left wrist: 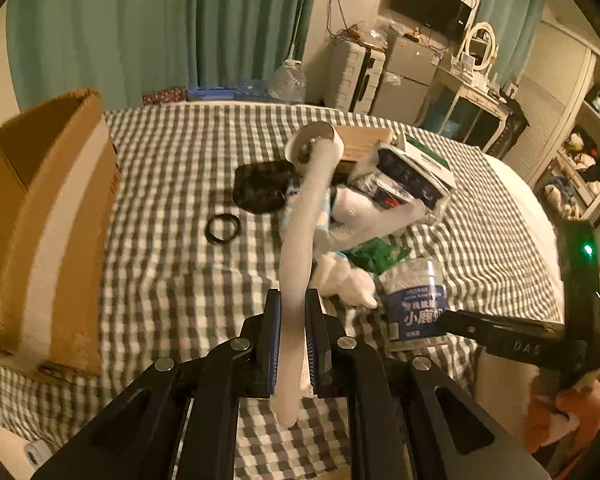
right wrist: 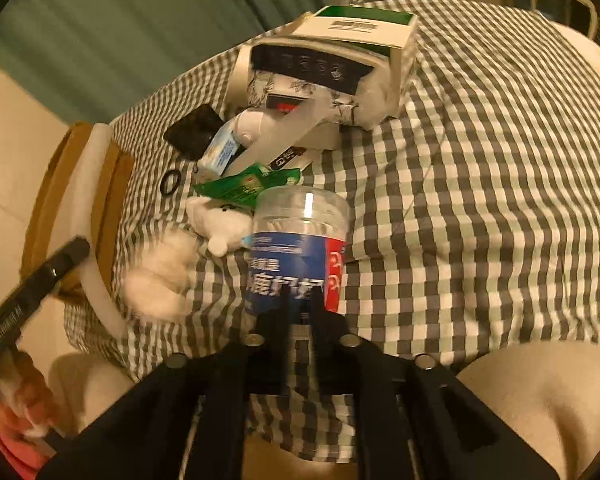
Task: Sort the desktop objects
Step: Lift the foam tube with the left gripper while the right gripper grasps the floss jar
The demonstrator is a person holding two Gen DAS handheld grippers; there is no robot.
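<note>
My left gripper (left wrist: pixel 293 294) is shut on the handle of a long white tool (left wrist: pixel 300 240) whose round head (left wrist: pixel 314 146) points away over the pile. The tool is lifted off the checked cloth (left wrist: pixel 180 280). A clear cotton-swab jar (right wrist: pixel 300 240) with a blue label lies just ahead of my right gripper (right wrist: pixel 302 300). Its fingertips stand a narrow gap apart in front of the label, wrapped around nothing. In the left wrist view that jar (left wrist: pixel 414 300) sits at the right, with a right gripper finger (left wrist: pixel 480 326) reaching its base.
An open cardboard box (left wrist: pixel 52 216) stands at the left. The pile holds a black pouch (left wrist: pixel 262 190), a black ring (left wrist: pixel 223 230), a white plush toy (right wrist: pixel 220 224), a green packet (right wrist: pixel 248 184) and a white and green carton (right wrist: pixel 360 28). A person's knee (right wrist: pixel 540 400) is near.
</note>
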